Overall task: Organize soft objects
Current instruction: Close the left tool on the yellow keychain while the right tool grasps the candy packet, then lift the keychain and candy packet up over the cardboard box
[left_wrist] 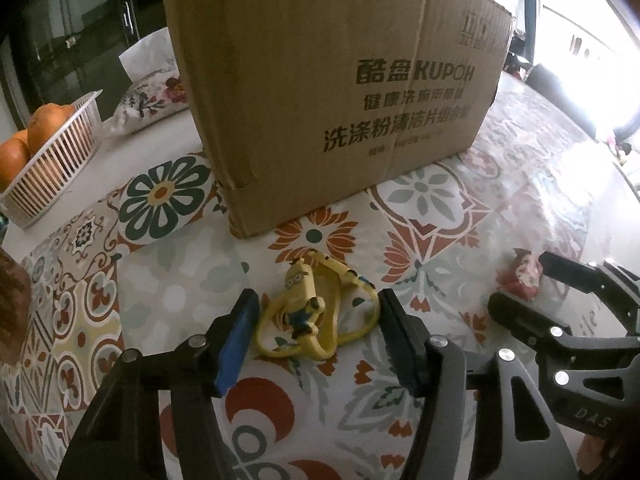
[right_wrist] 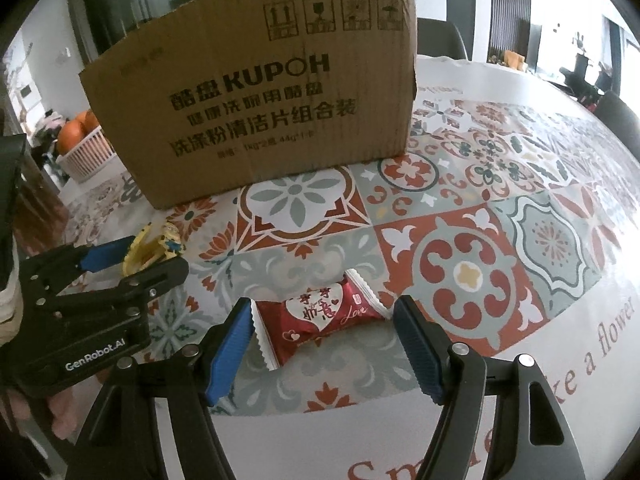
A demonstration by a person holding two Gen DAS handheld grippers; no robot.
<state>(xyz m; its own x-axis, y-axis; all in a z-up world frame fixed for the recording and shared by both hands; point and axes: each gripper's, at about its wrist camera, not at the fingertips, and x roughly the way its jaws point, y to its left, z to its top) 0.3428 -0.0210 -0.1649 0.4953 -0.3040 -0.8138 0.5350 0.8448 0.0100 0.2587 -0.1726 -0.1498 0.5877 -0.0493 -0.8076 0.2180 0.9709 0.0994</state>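
A yellow Minion toy with rubbery yellow loops (left_wrist: 316, 312) lies on the patterned tablecloth, between the fingers of my open left gripper (left_wrist: 314, 304). The toy also shows in the right wrist view (right_wrist: 154, 246), with the left gripper (right_wrist: 156, 254) around it. A red snack packet with a white heart (right_wrist: 320, 314) lies between the fingers of my open right gripper (right_wrist: 324, 316). The packet (left_wrist: 522, 276) and the right gripper (left_wrist: 516, 280) show at the right of the left wrist view. A brown cardboard box (left_wrist: 340, 92) stands behind both objects; its inside is hidden.
A white slatted basket (left_wrist: 52, 160) with oranges stands at the far left, also in the right wrist view (right_wrist: 86, 152). A floral cushion (left_wrist: 152, 96) lies behind it. The patterned tablecloth (right_wrist: 500, 248) stretches to the right. Dark chairs (right_wrist: 616, 116) stand past the table's far edge.
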